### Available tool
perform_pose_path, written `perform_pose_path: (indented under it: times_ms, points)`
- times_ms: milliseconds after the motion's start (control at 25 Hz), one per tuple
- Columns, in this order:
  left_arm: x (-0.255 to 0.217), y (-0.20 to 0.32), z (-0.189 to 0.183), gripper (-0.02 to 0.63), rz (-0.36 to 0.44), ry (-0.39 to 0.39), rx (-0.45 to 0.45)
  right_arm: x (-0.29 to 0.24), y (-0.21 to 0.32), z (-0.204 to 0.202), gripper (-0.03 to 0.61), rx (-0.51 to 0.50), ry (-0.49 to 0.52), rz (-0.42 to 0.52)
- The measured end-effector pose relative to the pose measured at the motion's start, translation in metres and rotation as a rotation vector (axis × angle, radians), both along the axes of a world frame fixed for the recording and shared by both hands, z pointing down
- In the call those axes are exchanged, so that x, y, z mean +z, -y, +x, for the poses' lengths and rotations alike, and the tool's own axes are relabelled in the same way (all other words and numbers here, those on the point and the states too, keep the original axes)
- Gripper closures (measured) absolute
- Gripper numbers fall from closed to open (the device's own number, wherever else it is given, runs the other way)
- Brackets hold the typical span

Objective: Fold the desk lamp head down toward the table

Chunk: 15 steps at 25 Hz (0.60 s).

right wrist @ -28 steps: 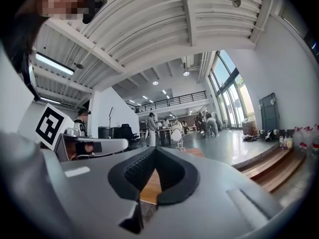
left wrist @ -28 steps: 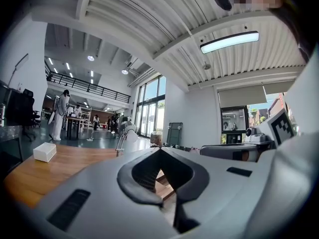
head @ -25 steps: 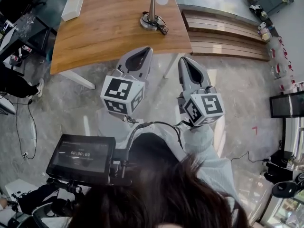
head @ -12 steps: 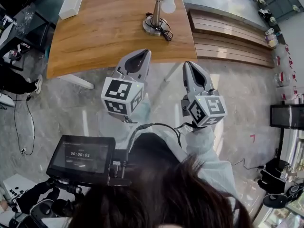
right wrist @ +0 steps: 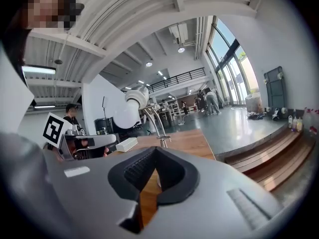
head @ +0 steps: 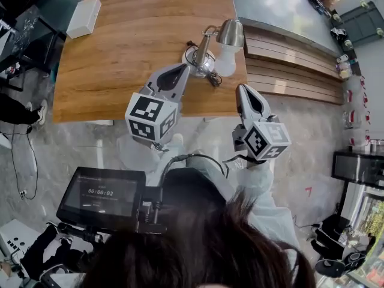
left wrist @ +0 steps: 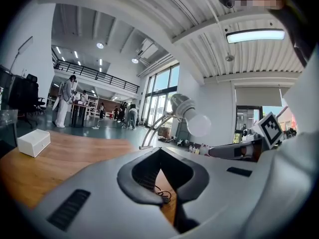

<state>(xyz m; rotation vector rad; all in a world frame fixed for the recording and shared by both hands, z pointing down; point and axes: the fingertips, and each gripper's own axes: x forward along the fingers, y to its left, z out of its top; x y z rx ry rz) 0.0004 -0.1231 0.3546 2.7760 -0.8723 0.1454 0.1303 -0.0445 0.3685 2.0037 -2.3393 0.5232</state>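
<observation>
The desk lamp stands near the wooden table's (head: 120,59) near edge, its round base (head: 197,59) wrapped by a black cord. Its silver head (head: 231,33) is raised on a bent arm, with a white bulb (head: 224,65) below it. My left gripper (head: 182,71) is shut and empty over the table edge, just left of the base. My right gripper (head: 243,90) is also shut and empty, off the table's edge below the bulb. From the left gripper (left wrist: 159,154) view the lamp head (left wrist: 182,104) sits ahead and above. From the right gripper (right wrist: 153,156) view the bulb (right wrist: 126,116) hangs up left.
A white box (head: 83,17) lies at the table's far left corner. Wooden steps (head: 288,59) run along the table's right side. A small monitor (head: 102,195) is mounted low at left by the person's head. People stand far off in the hall (left wrist: 65,101).
Both grippers have moved forward to the table's near edge. The lamp and table now sit much closer in the head view. Both stay shut.
</observation>
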Motion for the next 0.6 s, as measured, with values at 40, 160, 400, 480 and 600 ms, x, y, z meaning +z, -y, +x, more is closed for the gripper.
perform_pose_path:
  times_ms: [40, 160, 400, 480, 600]
  points:
    - [0.000, 0.007, 0.004, 0.611, -0.007, -0.001, 0.001, 0.000, 0.009, 0.005, 0.577, -0.007, 0.012, -0.006]
    - [-0.003, 0.021, 0.013, 0.611, -0.020, 0.006, 0.005, 0.001, 0.033, 0.014, 0.577, -0.059, 0.028, -0.027]
    - [0.015, 0.063, 0.038, 0.611, -0.078, 0.006, 0.000, 0.020, 0.092, 0.031, 0.577, -0.229, 0.108, -0.022]
    - [0.023, 0.072, 0.045, 0.611, -0.094, 0.010, -0.020, 0.022, 0.108, 0.036, 0.575, -0.293, 0.148, -0.035]
    - [0.039, 0.081, 0.054, 0.609, -0.115, 0.041, -0.050, 0.018, 0.128, 0.038, 0.575, -0.399, 0.211, -0.086]
